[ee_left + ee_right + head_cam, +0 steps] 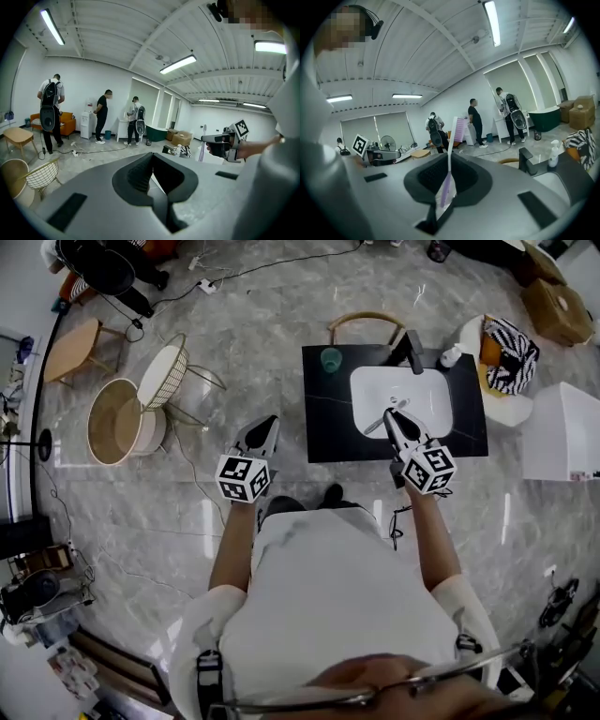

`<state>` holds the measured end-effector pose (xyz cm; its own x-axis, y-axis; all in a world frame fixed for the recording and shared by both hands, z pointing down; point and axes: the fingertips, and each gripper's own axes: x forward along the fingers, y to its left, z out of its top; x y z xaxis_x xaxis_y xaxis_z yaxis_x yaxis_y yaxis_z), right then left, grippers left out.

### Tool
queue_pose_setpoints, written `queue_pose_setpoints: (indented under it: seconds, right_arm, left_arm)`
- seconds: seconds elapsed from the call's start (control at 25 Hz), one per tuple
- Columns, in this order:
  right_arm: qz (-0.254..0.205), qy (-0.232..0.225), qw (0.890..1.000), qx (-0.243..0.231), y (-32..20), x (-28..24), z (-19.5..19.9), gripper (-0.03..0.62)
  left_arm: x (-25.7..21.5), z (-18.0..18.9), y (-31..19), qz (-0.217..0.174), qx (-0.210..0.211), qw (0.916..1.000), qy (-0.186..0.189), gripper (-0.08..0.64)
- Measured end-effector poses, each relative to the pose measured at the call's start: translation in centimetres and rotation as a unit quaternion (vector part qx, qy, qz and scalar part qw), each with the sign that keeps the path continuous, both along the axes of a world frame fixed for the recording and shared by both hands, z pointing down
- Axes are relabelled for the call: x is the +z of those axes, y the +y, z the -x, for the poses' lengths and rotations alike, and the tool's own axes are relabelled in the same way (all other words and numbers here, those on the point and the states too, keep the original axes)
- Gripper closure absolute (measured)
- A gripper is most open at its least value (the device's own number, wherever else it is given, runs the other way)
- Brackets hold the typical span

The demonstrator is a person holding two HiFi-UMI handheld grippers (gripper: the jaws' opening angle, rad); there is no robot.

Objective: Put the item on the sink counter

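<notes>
Head view: black sink counter [328, 418] lies ahead of both sets of jaws, with its white basin [427, 390] directly under and beyond the right gripper [394, 423]. Left gripper [264, 432] sits off the counter's left edge, over floor. Its own view shows the jaws closed together with nothing between them.

Right gripper view: jaws clamped on the lower handle of a pale purple toothbrush [450, 157], which sticks up out of the pads with its bristle head above the jaw tips. In the head view it shows as a light stick crossing the jaw tips over the basin's near rim. Faucet [410, 351] is beyond the right jaws, soap bottle [451, 355] beyond and right of them, green cup [331, 358] beyond and left.

Progress, judged: item is picked and carried to the sink but not yet set down. What's left is to shift onto bare black counter beside the basin, lower, open the jaws and back off. Risk: it drops into the basin if let go here.
</notes>
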<state>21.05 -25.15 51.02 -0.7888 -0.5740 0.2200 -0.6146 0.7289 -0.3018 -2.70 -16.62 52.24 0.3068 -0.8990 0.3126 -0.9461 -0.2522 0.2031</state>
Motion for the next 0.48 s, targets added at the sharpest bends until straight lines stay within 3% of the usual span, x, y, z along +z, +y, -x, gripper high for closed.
queue_pose_setpoints:
  seconds: [0.48]
  right_arm:
    - [0.003,0.011,1.000,-0.013,-3.7,0.9,1.6,0.566]
  left_arm:
    - [0.1,-0.2,-2.2,0.011,-0.007,0.9999,0.001,0.555]
